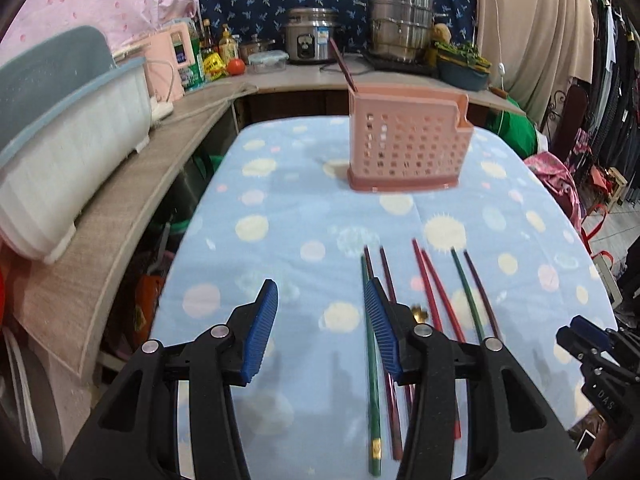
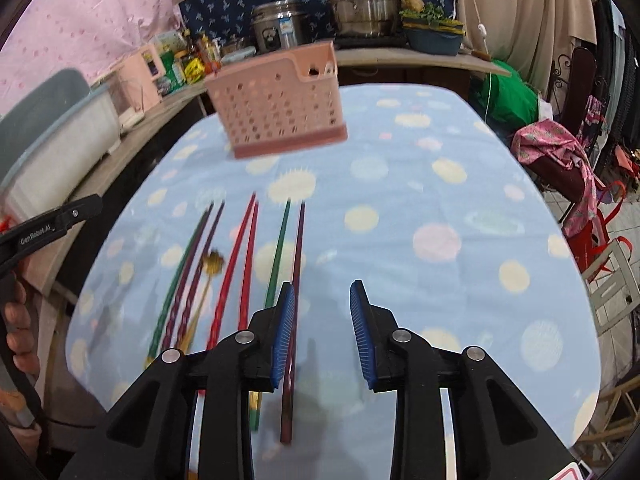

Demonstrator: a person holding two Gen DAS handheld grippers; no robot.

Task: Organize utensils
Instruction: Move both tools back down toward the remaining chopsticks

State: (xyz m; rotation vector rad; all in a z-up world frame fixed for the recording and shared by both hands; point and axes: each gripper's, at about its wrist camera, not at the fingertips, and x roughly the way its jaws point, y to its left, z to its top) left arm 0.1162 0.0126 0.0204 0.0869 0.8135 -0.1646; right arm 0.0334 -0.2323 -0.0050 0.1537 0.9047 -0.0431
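Note:
A pink perforated utensil holder (image 1: 406, 142) stands at the far end of the table, with one dark chopstick (image 1: 343, 66) in it; it also shows in the right wrist view (image 2: 280, 104). Several chopsticks lie side by side on the cloth: green (image 1: 371, 360), maroon, red (image 1: 430, 292), and in the right wrist view red (image 2: 236, 260), green (image 2: 278, 256) and maroon (image 2: 295, 280). A gold spoon (image 2: 211, 266) lies among them. My left gripper (image 1: 322, 330) is open and empty, left of the chopsticks. My right gripper (image 2: 322, 330) is open and empty, just right of them.
The table wears a blue dotted cloth (image 1: 288, 208). A white and blue dish rack (image 1: 60, 140) sits on the left counter. Pots (image 1: 400, 24), a rice cooker (image 1: 310, 40) and bottles stand on the back counter. Clothes and a chair (image 2: 612, 280) are at the right.

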